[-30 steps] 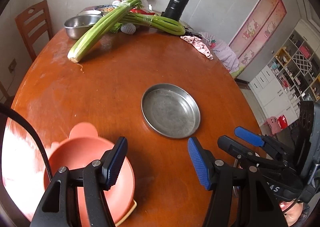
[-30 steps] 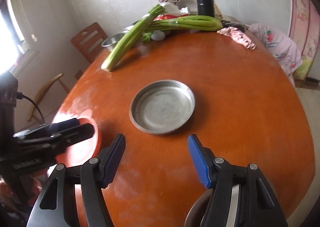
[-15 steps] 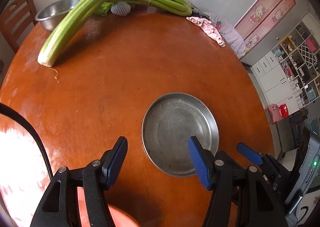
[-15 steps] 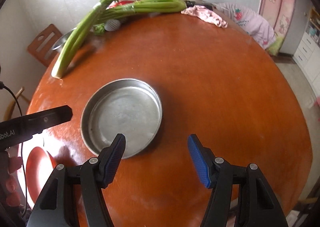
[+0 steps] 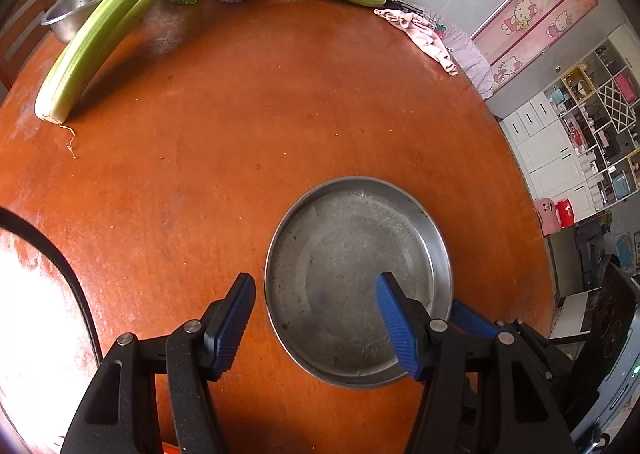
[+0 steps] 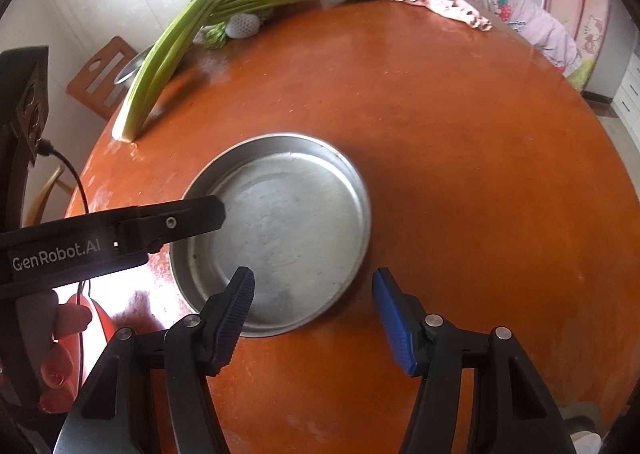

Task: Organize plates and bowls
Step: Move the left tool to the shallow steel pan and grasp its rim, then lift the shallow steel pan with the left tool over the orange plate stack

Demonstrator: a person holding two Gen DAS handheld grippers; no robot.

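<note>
Looking down your two grippers, you are early in the job: nothing is stacked yet and neither gripper has hold of anything.

Your left gripper (image 5: 316,320) stands part open and empty. Its jaws straddle the near left rim of the steel plate (image 5: 352,250), one pad outside on the table (image 5: 248,134), the other over the plate's floor; neither pad visibly presses the rim.

Your right gripper (image 6: 314,320) is part open too, and its jaws are closing at this moment. The plate's near right rim lies between them, one pad over the plate floor and the other over bare wood, but I see no pinch on it yet. The left gripper's finger reaches in from that view's left, its tip over the plate's opposite edge.

So both tools meet on the same plate, which sits flat and empty just ahead of the pads. Judging by that, the grasp and lift are still to come.

Behind and left of the right gripper, beside your hand (image 6: 60,350), a red dish (image 6: 100,322) peeks out, still unsorted as far as I can tell.

Far ahead, past the celery (image 5: 100,30), a steel bowl (image 5: 76,14) waits at the table's edge, also untouched. Where the pieces should end up, the views do not show.
</note>
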